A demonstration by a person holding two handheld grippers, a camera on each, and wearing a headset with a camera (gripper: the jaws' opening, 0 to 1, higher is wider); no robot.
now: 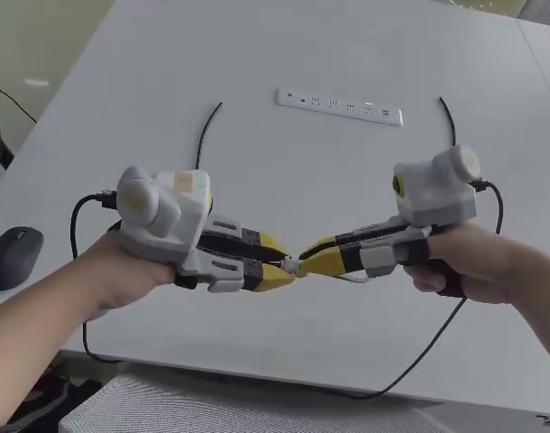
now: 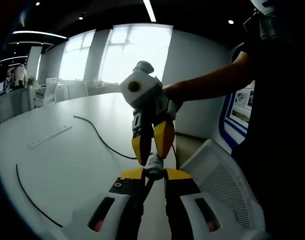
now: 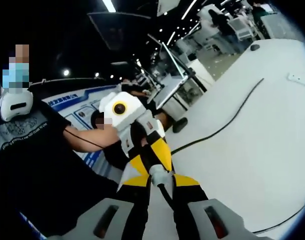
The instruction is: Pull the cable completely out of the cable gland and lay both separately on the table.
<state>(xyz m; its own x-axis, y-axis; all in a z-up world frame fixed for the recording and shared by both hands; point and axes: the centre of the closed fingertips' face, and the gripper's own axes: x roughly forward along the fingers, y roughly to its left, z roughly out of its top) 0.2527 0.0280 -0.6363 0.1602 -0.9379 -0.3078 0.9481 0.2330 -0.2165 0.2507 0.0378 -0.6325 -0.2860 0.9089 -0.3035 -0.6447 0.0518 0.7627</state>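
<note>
Above the near edge of the white table [image 1: 257, 54] my two grippers meet tip to tip. The small grey cable gland [image 1: 294, 264] sits right between them. In the left gripper view the gland [image 2: 153, 168] rests at the yellow tips of my left gripper [image 2: 153, 174], which is shut on it, and the right gripper [image 2: 152, 150] comes down from above. In the right gripper view a short black cable [image 3: 165, 193] runs from the gland [image 3: 157, 175] back between the jaws of my right gripper [image 3: 160, 180], which is shut on it. The left gripper [image 3: 155, 162] faces it.
A white power strip [image 1: 340, 105] lies at the far middle of the table, with thin black cables [image 1: 205, 133] on either side. A dark mouse [image 1: 12, 255] sits at the left edge. A mesh chair [image 1: 212, 406] stands below the near table edge.
</note>
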